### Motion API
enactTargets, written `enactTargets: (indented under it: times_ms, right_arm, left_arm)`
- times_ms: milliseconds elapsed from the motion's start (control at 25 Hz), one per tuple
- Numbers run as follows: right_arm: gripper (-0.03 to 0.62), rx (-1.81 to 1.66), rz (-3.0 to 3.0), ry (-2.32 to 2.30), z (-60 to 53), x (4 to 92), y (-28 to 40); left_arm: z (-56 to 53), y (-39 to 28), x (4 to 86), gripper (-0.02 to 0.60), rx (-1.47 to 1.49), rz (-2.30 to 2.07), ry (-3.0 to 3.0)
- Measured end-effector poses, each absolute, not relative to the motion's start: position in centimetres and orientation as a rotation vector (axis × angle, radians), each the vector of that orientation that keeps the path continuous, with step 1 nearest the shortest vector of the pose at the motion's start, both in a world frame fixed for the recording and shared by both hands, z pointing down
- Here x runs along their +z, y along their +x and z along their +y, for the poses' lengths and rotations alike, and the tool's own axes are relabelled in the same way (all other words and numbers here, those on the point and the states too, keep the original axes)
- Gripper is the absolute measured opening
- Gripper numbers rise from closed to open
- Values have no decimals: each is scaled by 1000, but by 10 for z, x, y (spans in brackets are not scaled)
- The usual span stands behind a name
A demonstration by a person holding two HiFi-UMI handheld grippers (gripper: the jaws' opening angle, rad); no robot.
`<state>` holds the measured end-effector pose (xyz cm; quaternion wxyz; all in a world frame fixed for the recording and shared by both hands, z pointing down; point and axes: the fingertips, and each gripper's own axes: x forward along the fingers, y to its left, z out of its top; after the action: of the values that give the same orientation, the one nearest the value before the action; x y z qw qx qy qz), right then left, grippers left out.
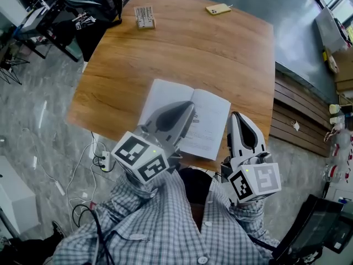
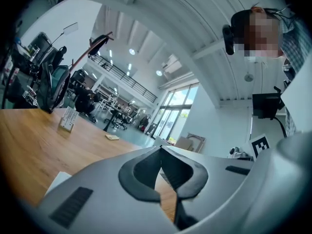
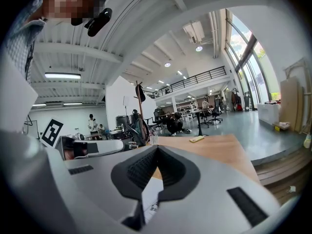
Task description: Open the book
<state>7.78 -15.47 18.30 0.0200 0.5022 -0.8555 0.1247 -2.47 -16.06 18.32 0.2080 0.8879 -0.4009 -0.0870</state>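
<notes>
A white book [image 1: 207,120] lies open on the wooden table [image 1: 182,48] near its front edge, both pages facing up. My left gripper [image 1: 189,108] hovers over the book's left page, shut, with nothing between its jaws. My right gripper [image 1: 235,118] hangs just off the book's right edge, also shut and empty. In the left gripper view the jaw tips [image 2: 161,147] meet above the tabletop. Through the right gripper view a bit of the book's page [image 3: 152,199] shows below the closed jaws [image 3: 157,147], and the left gripper's body [image 3: 92,147] shows at the left.
A small card box [image 1: 144,16] and a yellow phone [image 1: 218,9] lie at the table's far side. Chairs, bags and gear [image 1: 83,4] crowd the floor beyond the far left corner. Cables and a power strip [image 1: 102,160] lie on the floor at the left.
</notes>
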Motion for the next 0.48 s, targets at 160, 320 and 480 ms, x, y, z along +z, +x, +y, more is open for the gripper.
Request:
enactTargets:
  times_ms: [160, 320, 480]
  right_arm:
    - [20, 381, -2653, 1550, -153, 182, 76]
    - [20, 342, -2632, 1544, -150, 181, 74]
    - [20, 329, -2627, 1537, -147, 181, 74]
  left_arm:
    - [-159, -27, 182, 9, -247, -1117, 2471]
    - [-157, -28, 182, 9, -240, -1120, 2474]
    - [-154, -28, 184, 9, -240, -1120, 2466]
